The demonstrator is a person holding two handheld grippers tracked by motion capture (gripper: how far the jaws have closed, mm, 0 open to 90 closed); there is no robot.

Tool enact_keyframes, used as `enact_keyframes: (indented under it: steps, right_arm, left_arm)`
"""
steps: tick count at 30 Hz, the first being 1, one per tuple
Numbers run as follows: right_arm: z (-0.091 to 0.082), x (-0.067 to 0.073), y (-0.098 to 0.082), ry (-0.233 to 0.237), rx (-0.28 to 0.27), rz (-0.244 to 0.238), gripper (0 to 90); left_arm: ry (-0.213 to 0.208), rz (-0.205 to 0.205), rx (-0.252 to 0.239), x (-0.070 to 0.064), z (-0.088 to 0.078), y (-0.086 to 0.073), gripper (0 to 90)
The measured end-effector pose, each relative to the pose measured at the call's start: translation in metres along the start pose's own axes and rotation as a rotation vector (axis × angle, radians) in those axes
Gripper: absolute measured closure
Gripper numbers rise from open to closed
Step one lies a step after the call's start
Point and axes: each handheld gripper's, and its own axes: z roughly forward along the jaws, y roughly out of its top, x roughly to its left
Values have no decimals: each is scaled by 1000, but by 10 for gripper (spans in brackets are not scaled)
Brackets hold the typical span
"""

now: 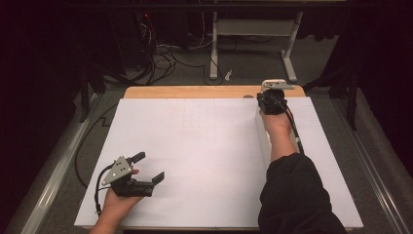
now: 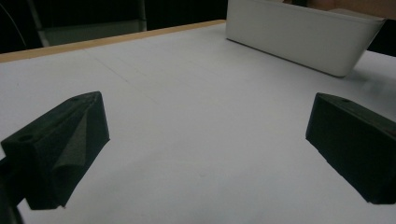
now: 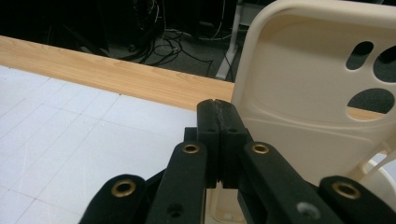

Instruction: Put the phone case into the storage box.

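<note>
Currently right gripper sitting at far edge of table, jaws pressed together, nothing visibly between them — cream phone case standing upright just beside, likely propped on white bin. Left gripper resting near front, jaws wide apart and empty — probably waiting its turn.

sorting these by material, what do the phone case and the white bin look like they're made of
Phone case: cream, probably moulded plastic or silicone, with a smooth matte face and clean camera cutouts. White bin: likely rigid plastic, with even, slightly glossy walls and rounded corners.
</note>
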Motion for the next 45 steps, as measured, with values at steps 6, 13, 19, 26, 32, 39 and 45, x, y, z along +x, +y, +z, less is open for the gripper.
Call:
enact_keyframes:
  steps: [6,13,19,26,32,39,45]
  right_arm:
    - [2,-1,1,-10,-2,-4,900]
    - [4,-2,1,-12,-4,0,900]
    - [3,-2,1,-1,-5,0,900]
    - [-4,-1,4,20,-26,1,900]
    - [-14,0,6,35,-43,0,900]
    - [-25,1,6,55,-55,4,900]
    - [-34,0,2,67,-58,12,900]
  left_arm:
    - [0,1,2,0,0,0,6]
    - [0,0,3,0,0,0,6]
    - [1,1,3,0,0,0,6]
    - [0,3,10,0,1,-1,6]
    - [0,5,11,-1,2,-1,6]
    - [4,7,17,-2,2,0,6]
    - [5,7,26,-1,3,-1,6]
